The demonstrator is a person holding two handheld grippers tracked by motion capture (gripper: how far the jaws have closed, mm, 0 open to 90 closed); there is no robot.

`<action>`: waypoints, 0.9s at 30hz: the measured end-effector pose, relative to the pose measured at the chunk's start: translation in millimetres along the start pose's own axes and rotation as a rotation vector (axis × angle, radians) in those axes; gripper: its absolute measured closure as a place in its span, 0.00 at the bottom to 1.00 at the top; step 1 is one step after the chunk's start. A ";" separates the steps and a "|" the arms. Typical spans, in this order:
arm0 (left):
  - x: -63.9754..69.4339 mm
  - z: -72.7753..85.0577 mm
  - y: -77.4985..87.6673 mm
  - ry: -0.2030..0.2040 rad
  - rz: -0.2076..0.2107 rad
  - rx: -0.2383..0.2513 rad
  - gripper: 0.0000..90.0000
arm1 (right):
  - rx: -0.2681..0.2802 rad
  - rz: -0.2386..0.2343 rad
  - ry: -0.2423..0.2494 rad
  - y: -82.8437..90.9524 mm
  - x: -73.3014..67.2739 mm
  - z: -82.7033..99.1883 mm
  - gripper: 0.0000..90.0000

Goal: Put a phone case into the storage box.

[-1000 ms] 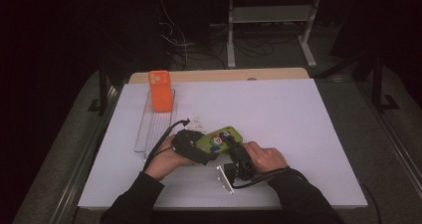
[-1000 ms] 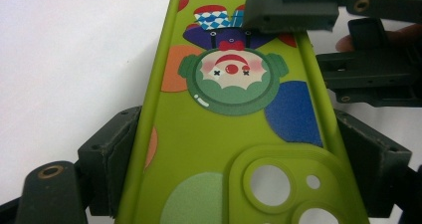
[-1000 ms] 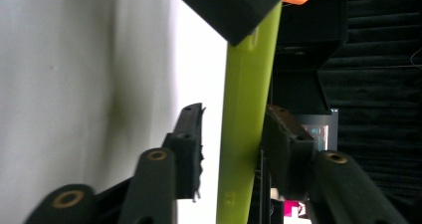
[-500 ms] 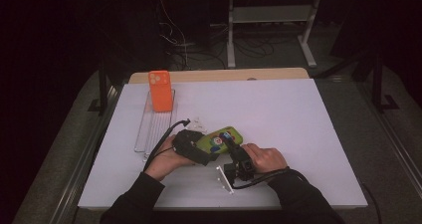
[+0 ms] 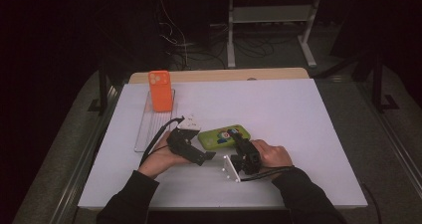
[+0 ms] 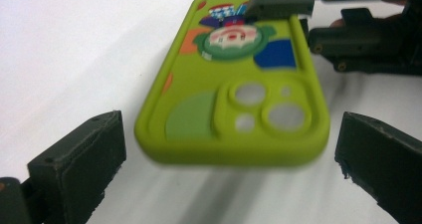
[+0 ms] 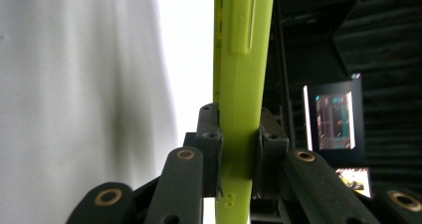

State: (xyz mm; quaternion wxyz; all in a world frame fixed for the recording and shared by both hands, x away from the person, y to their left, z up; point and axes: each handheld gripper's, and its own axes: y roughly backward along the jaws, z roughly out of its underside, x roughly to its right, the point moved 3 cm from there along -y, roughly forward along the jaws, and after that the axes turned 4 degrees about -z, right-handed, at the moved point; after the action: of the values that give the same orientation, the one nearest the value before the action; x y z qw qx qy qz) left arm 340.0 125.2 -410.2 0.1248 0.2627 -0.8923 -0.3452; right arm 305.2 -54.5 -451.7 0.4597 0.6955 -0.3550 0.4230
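Right gripper [image 7: 238, 149] clamps lime-green rubbery phone case [image 6: 239, 94]; left gripper [image 6: 229, 159] jaws just opened, straddling case end, released.

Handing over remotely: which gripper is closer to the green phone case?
Right. The right gripper is shut on the green phone case; the left gripper has just opened, straddling its camera end untouched.

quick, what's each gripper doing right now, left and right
Left gripper: open, jaws just opened, either side of the green phone case without touching it.
Right gripper: shut on the green phone case's edge.
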 end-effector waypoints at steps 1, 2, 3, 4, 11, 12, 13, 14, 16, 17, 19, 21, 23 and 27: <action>-1.2 0.3 0.3 -0.020 -0.007 -0.004 0.00 | -0.008 -0.021 -0.016 -0.1 -0.3 1.1 0.84; -1.9 1.1 0.3 -0.029 -0.008 -0.011 0.00 | -0.010 -0.034 -0.024 0.0 1.1 2.8 0.84; -2.3 1.4 0.5 -0.038 -0.005 -0.018 0.00 | -0.011 -0.026 -0.082 0.5 3.3 3.3 0.84; -2.0 1.7 0.2 -0.038 -0.006 -0.020 0.00 | -0.005 -0.051 -0.088 0.3 5.4 4.5 0.84; -0.1 1.8 -1.7 -0.015 -0.013 -0.016 0.00 | 0.009 -0.119 -0.274 2.0 16.6 13.3 0.84; -1.7 1.4 -1.5 -0.031 -0.016 -0.016 0.00 | 0.015 -0.130 -0.301 1.7 17.8 14.5 0.84; -2.3 1.5 -1.1 -0.028 -0.020 -0.017 0.00 | 0.022 -0.142 -0.359 2.1 18.6 14.7 0.84; -3.6 1.8 -0.7 -0.032 -0.023 -0.022 0.00 | 0.021 -0.153 -0.393 2.7 19.2 15.4 0.84; -4.4 2.1 -0.9 -0.030 -0.026 -0.021 0.00 | 0.026 -0.174 -0.455 3.1 21.4 17.5 0.84; -5.5 2.4 -0.1 -0.038 -0.030 -0.032 0.00 | 0.027 -0.183 -0.472 3.0 22.7 18.9 0.84; -5.0 2.8 -0.4 -0.020 -0.031 -0.026 0.00 | 0.029 -0.207 -0.515 2.4 24.7 21.5 0.84; -6.1 2.9 0.1 -0.028 -0.033 -0.027 0.00 | 0.031 -0.218 -0.540 1.6 26.1 23.5 0.84; -6.3 3.2 0.0 -0.028 -0.034 -0.028 0.00 | 0.043 -0.254 -0.598 0.9 27.8 25.1 0.84; -6.2 3.8 -0.6 -0.023 -0.035 -0.029 0.00 | 0.049 -0.281 -0.667 0.6 30.8 26.9 0.84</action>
State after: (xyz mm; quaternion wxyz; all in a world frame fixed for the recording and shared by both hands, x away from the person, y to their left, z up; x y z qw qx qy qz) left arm 343.8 130.4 -413.6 0.1125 0.2722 -0.8839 -0.3632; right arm 323.8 -83.1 -429.3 0.3554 0.8480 -0.3763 0.1140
